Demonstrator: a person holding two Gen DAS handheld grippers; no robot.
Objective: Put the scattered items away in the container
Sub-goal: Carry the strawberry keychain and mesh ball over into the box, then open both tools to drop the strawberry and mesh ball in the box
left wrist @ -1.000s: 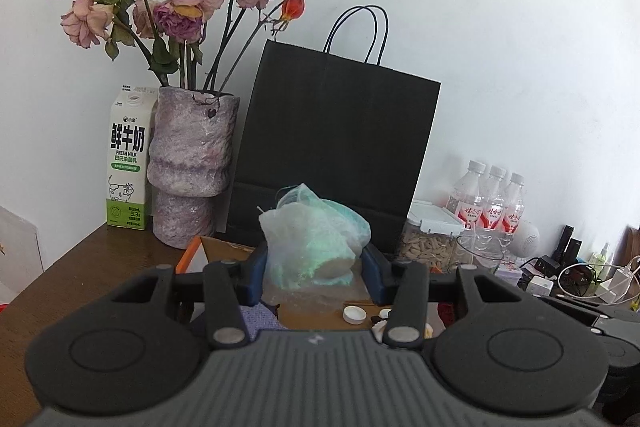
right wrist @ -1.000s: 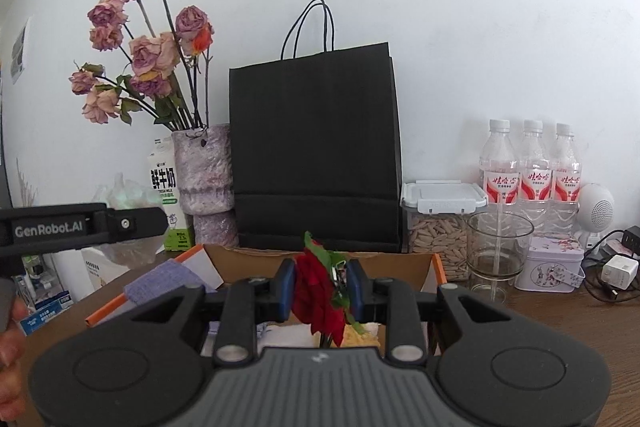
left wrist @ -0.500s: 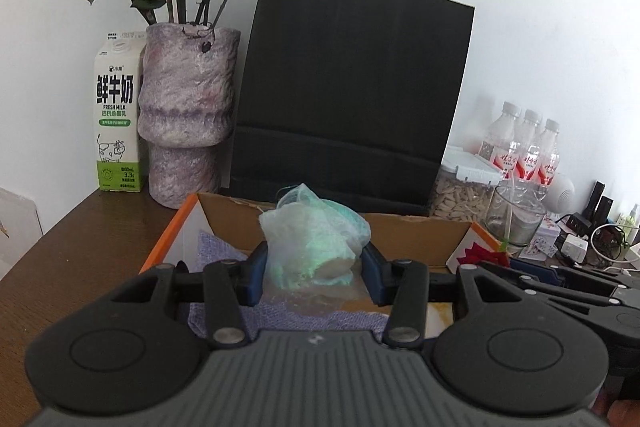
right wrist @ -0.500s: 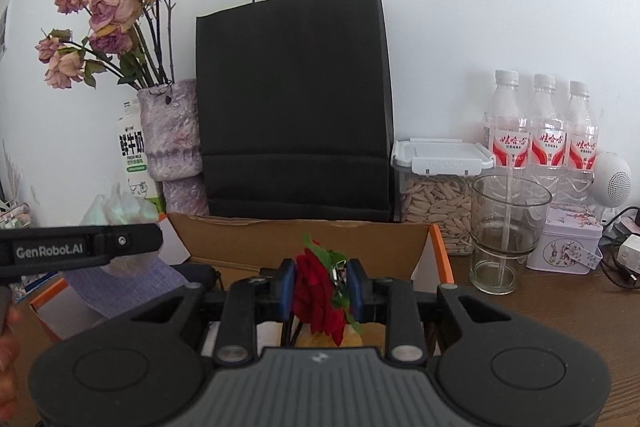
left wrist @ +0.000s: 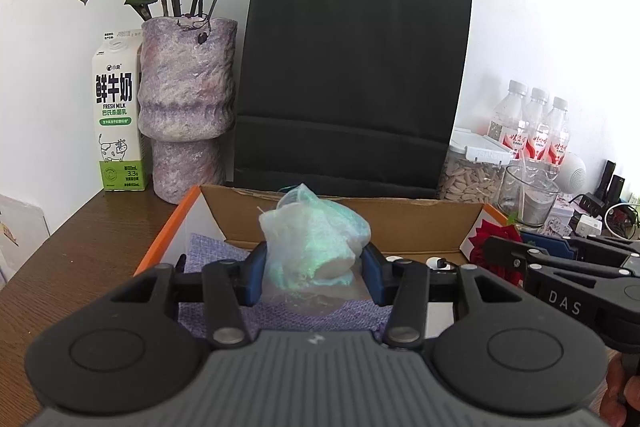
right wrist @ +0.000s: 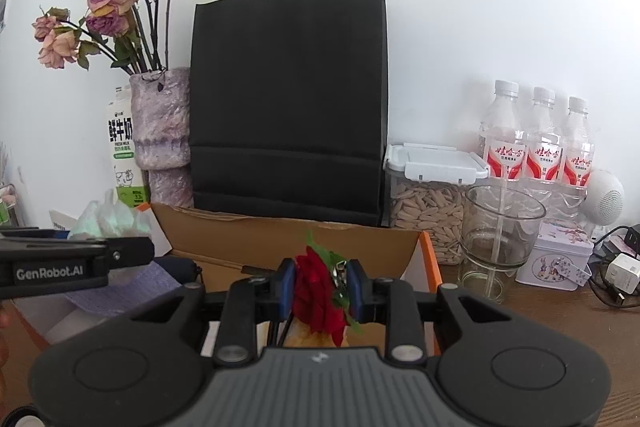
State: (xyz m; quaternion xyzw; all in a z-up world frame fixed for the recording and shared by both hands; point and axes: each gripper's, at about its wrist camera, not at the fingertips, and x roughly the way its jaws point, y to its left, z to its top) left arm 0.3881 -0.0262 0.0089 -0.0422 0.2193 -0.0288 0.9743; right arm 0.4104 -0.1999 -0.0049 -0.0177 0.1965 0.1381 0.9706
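My left gripper [left wrist: 311, 277] is shut on a crumpled pale green plastic bag [left wrist: 314, 241], held over the left half of an open cardboard box [left wrist: 400, 223] with orange edges. A purple cloth [left wrist: 208, 255] lies inside the box under the bag. My right gripper [right wrist: 320, 287] is shut on a red artificial rose [right wrist: 318, 289] with green leaves, above the box's right half [right wrist: 280, 239]. In the left wrist view the rose [left wrist: 494, 247] and the right gripper's black side show at the right. In the right wrist view the bag [right wrist: 108, 221] and the left gripper's side show at the left.
Behind the box stand a black paper bag [left wrist: 352, 87], a purple vase of dried roses [left wrist: 186, 107] and a milk carton [left wrist: 118, 115]. To the right are a seed jar [right wrist: 434, 203], a glass cup [right wrist: 498, 235], three water bottles [right wrist: 538, 143], a small tin [right wrist: 560, 259] and chargers.
Both grippers have moved forward and down toward the box, so it now lies beneath them. The bag and the rose stay clamped as before.
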